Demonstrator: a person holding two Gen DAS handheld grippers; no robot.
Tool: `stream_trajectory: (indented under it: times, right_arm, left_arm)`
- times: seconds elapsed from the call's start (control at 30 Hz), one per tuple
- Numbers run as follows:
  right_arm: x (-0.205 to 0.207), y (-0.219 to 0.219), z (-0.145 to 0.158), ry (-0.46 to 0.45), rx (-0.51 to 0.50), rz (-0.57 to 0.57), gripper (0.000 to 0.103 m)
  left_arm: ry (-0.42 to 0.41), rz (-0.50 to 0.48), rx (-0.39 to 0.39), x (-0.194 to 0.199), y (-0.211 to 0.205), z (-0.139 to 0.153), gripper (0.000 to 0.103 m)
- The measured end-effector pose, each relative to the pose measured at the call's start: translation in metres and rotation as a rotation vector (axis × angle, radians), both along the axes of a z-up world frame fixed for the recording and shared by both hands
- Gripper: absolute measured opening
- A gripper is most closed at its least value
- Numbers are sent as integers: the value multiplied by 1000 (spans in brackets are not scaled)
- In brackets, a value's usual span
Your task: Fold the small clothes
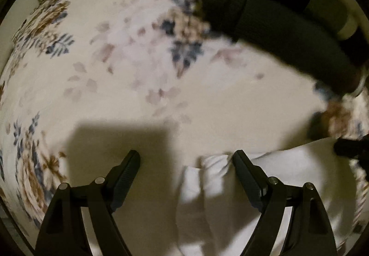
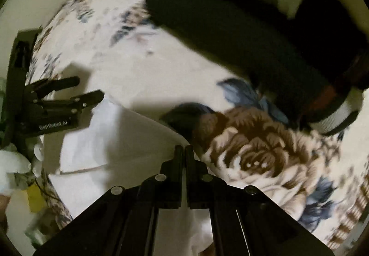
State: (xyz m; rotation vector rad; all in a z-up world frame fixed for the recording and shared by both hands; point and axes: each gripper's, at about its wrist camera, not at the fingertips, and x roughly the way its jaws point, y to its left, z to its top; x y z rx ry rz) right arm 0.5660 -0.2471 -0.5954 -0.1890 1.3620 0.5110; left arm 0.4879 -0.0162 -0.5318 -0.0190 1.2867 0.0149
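A small white garment (image 1: 265,186) lies on a floral blanket (image 1: 138,60). My left gripper (image 1: 185,159) is open, just above the garment's left edge; its right finger (image 1: 244,175) rests over the cloth. In the right wrist view the garment (image 2: 120,140) spreads below and left of my right gripper (image 2: 184,150), which is shut on the garment's far corner. The left gripper (image 2: 90,89) shows there at the left, open at the garment's other corner.
A dark rolled garment (image 1: 288,32) lies across the blanket at upper right, also in the right wrist view (image 2: 230,37). A large brown flower print (image 2: 258,152) lies right of the right gripper. Light clutter (image 2: 18,170) sits at the far left.
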Motion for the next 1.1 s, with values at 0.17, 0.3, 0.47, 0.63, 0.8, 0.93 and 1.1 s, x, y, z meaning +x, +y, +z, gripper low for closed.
stream_trajectory:
  times: [0.17, 0.3, 0.47, 0.63, 0.8, 0.93, 1.1]
  right_arm:
    - [3, -38, 9, 89, 147, -182, 57]
    - [-8, -88, 11, 139, 262, -381, 57]
    - [-14, -108, -30, 267, 338, -508, 49]
    - [-24, -95, -33, 212, 336, -506, 8]
    - [-27, -98, -25, 140, 279, -504, 7]
    - [-32, -88, -16, 86, 194, -440, 7]
    - [-42, -89, -4, 83, 192, -422, 8]
  left_arm:
    - [-11, 34, -66, -7, 16, 17, 87]
    - [-41, 116, -226, -25, 37, 37, 87]
    - [55, 182, -426, -26, 36, 14, 86]
    - [-19, 4, -272, -24, -3, 12, 27]
    - [-61, -87, -139, -14, 0, 20, 13]
    - [-60, -22, -153, -7, 25, 38, 14]
    - [-20, 93, -420, -42, 46, 52, 56]
